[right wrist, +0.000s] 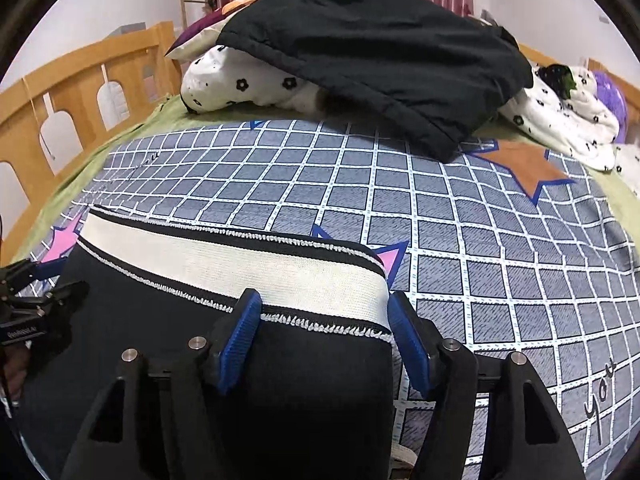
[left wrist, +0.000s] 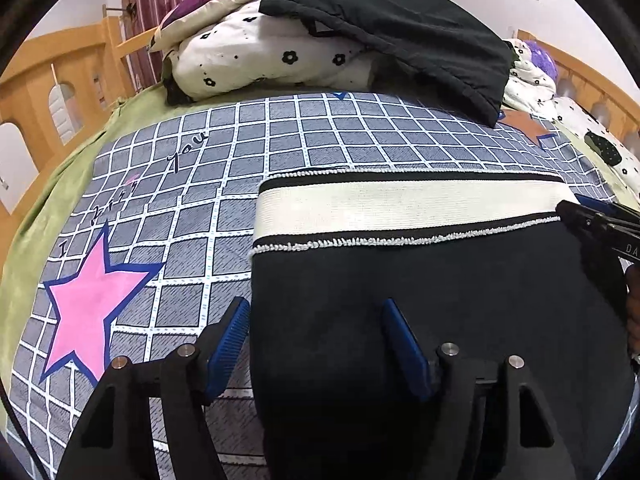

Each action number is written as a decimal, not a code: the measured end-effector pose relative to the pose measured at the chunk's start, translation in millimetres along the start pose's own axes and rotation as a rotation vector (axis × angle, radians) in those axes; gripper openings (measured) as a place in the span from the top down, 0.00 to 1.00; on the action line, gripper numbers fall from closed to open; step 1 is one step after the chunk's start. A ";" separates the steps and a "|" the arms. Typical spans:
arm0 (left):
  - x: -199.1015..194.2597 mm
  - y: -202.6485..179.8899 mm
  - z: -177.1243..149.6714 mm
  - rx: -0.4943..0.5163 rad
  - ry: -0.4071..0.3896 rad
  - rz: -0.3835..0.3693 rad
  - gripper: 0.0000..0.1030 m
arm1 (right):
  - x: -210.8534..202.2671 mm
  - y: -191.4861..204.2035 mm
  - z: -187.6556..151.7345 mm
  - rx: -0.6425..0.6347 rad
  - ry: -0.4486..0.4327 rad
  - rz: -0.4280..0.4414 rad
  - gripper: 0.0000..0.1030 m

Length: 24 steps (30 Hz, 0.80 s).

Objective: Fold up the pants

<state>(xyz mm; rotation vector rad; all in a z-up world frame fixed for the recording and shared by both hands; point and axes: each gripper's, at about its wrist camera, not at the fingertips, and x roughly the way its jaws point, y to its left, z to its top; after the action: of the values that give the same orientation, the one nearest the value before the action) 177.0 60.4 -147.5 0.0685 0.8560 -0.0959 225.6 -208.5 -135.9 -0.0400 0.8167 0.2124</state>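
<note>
Evidently squaring up the fold, each spread gripper, left (left wrist: pixel 316 344) and right (right wrist: pixel 324 336), straddles an edge of the pants (left wrist: pixel 420 320) on the bed (left wrist: pixel 240 152).

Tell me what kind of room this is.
Most likely a bedroom: the black pants lie on a checked bedsheet, with a wooden bed rail beside it and flowered bedding piled behind.

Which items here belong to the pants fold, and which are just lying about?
Job:
- black pants with white waistband
- left tongs, open
- right tongs, open

Lying about:
- black jacket
- flowered quilt
- purple plush
- checked sheet
</note>
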 end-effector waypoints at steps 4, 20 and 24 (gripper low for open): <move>-1.8 7.6 2.9 -0.026 -0.006 -0.027 0.33 | -0.5 3.0 -1.1 -0.002 0.000 -0.004 0.37; -33.6 0.4 8.0 0.023 -0.147 0.004 0.35 | -27.2 -11.6 11.1 0.013 -0.040 0.031 0.43; -8.3 -18.6 -1.2 0.115 -0.047 0.014 0.34 | -24.3 -11.1 6.3 0.054 -0.032 0.109 0.43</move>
<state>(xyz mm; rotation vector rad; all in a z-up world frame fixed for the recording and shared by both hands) 168.6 42.5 -142.4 0.1794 0.8029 -0.1325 216.1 -222.9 -114.5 0.0591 0.7934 0.2930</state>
